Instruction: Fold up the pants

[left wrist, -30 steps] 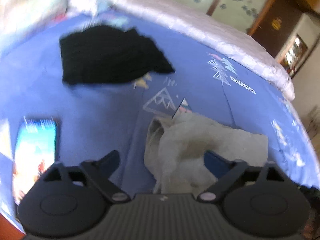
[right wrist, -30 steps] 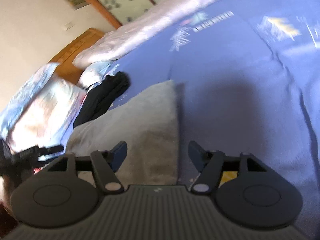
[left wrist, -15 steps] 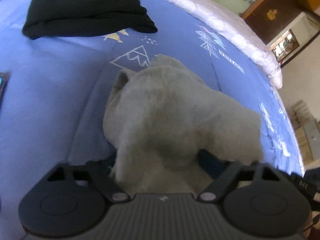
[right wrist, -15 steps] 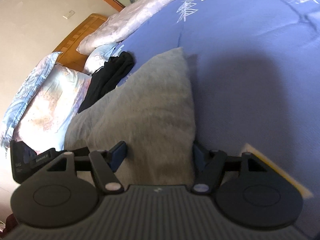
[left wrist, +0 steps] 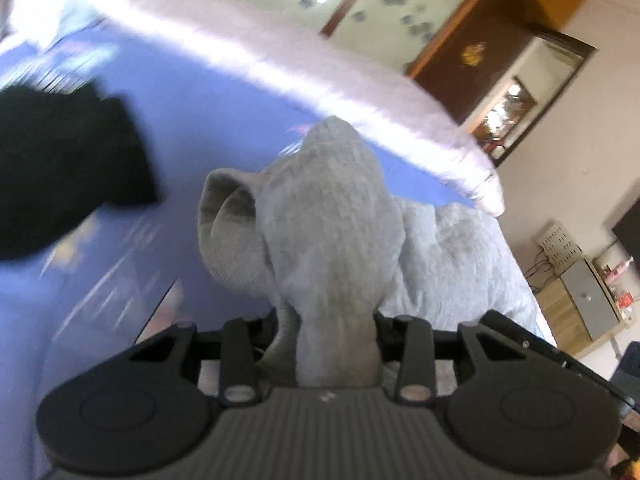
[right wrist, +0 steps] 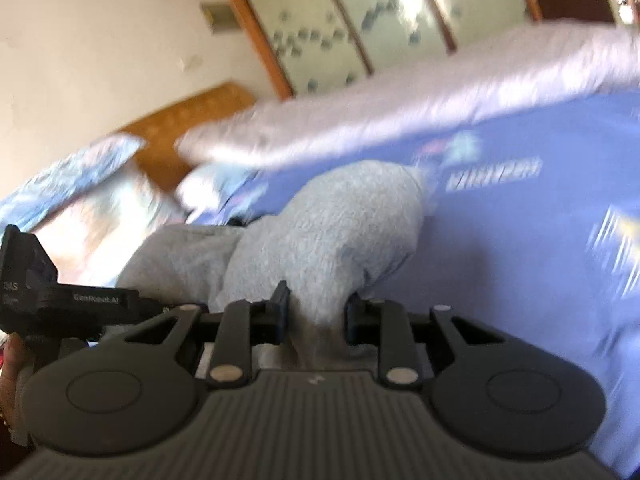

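Observation:
Light grey pants [left wrist: 332,208] rise in a bunched hump off the blue bedsheet [left wrist: 80,280]. My left gripper [left wrist: 336,322] has its jaws closing, and the cloth is squeezed into a narrow neck between them. In the right wrist view another part of the same pants [right wrist: 336,224] is pinched between the blue pads [right wrist: 282,304] of my right gripper [right wrist: 316,308], whose jaws are closing too. The body of the other gripper [right wrist: 36,288] shows at the left edge there, with a hand [right wrist: 8,360] on it.
A black folded garment [left wrist: 60,168] lies on the sheet to the left. A white quilt [left wrist: 280,72] runs along the far side of the bed. Pillows [right wrist: 100,208] sit against a wooden headboard [right wrist: 192,120]. A small cabinet [left wrist: 588,300] stands beyond the bed's right edge.
Both grippers have gone from open around the grey pants to pinching them, and both have lifted. The cloth now stands up off the sheet. The phone has left the left view.

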The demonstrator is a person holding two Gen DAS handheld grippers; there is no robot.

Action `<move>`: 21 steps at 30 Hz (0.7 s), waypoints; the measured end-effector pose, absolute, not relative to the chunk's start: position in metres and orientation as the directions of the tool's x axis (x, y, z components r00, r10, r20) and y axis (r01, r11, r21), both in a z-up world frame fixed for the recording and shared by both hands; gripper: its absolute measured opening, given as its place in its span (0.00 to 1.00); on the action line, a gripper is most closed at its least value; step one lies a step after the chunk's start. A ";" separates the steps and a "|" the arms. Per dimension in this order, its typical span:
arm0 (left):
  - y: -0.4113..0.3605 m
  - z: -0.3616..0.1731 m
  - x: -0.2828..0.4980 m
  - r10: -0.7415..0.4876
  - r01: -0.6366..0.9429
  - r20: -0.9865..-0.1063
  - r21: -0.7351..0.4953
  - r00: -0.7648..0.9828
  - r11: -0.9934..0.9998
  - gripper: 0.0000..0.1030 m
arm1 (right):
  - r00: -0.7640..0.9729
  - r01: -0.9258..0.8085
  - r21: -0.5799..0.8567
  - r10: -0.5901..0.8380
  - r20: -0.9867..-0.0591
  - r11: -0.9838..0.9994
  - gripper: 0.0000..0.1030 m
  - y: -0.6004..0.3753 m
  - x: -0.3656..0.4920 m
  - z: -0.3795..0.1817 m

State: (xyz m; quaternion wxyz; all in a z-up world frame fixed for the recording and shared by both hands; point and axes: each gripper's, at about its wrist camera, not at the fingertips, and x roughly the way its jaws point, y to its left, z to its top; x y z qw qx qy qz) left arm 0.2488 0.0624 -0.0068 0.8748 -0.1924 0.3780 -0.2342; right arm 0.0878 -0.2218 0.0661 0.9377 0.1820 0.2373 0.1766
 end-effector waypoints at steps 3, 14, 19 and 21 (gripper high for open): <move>0.019 -0.011 0.285 -0.555 0.305 -0.578 -0.476 0.598 0.825 0.35 | 0.864 -0.176 0.378 0.327 -0.384 0.909 0.28 -0.249 0.114 0.064; -0.074 -0.098 0.363 -0.314 0.252 -0.716 -0.195 0.624 0.948 0.61 | 0.792 0.089 0.345 0.144 -0.594 0.934 0.34 -0.287 0.222 -0.028; -0.064 -0.073 0.344 -0.221 0.219 -0.707 -0.095 0.672 0.971 0.77 | 0.793 0.159 0.365 0.102 -0.601 0.917 0.52 -0.290 0.204 -0.025; -0.046 -0.052 0.321 -0.154 0.154 -0.685 -0.062 0.712 0.986 0.77 | 0.820 0.165 0.371 0.082 -0.567 0.914 0.52 -0.291 0.180 -0.013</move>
